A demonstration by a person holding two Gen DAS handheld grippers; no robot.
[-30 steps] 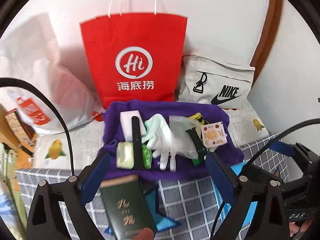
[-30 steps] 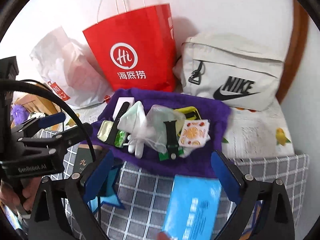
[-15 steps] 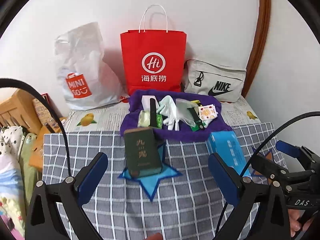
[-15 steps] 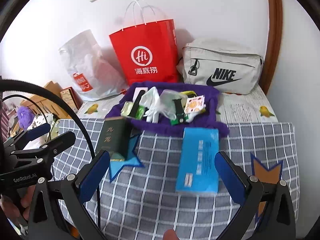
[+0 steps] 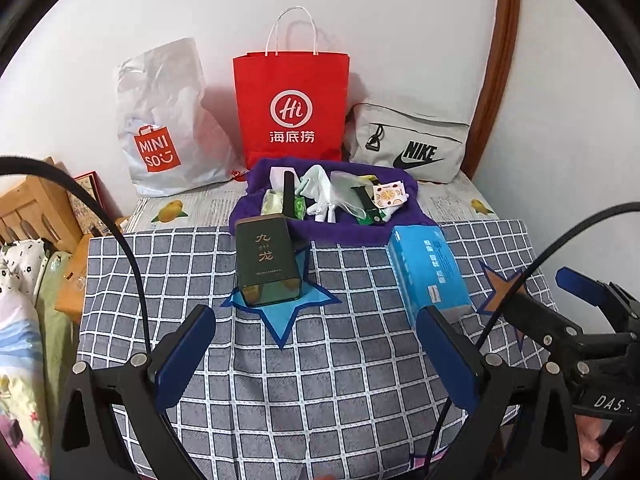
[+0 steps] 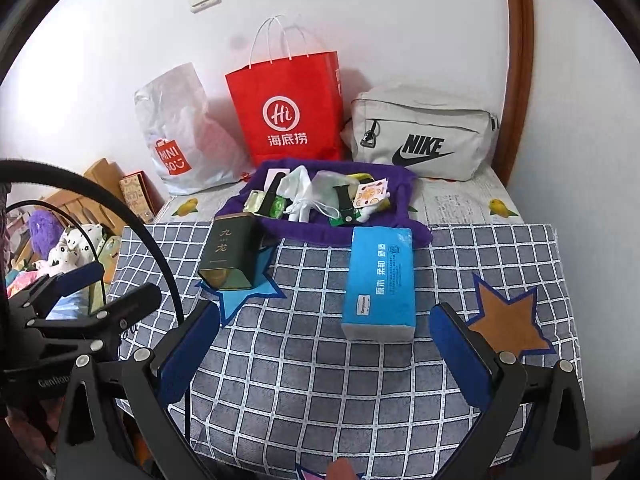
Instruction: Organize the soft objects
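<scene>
Both grippers are held low over a checked cloth (image 5: 320, 392), well back from everything else. The jaws of the left gripper (image 5: 316, 356) are spread wide with nothing between them, and the jaws of the right gripper (image 6: 328, 352) are likewise spread and empty.

The soft things are gathered in a heap on a purple towel (image 5: 344, 232) at 12 o'clock in both views: white gloves (image 5: 320, 196), a clear plastic pouch (image 5: 348, 196), small green packets (image 5: 272, 202), a patterned sachet (image 5: 388, 194) and dark straps (image 5: 288, 192) are piled together, touching and overlapping. A blue tissue pack (image 6: 380, 276) lies flat on the cloth just in front of the towel, at 1 o'clock in the left view.

How far the sorting has gone cannot be settled. The heap on the towel would fit a collected pile waiting to be dealt out, and equally a pile into which things have been gathered. Nothing soft is seen resting on the blue star (image 5: 280, 312) or the brown star (image 6: 508, 320).

A dark green tin (image 5: 266, 264) lies partly on the blue star at 11 o'clock, directly in the path from the left gripper to the towel. Behind the towel, a red paper bag (image 5: 292, 108), a white plastic bag (image 5: 168, 120) and a grey pouch bag (image 5: 412, 144) are leant against the wall.
</scene>
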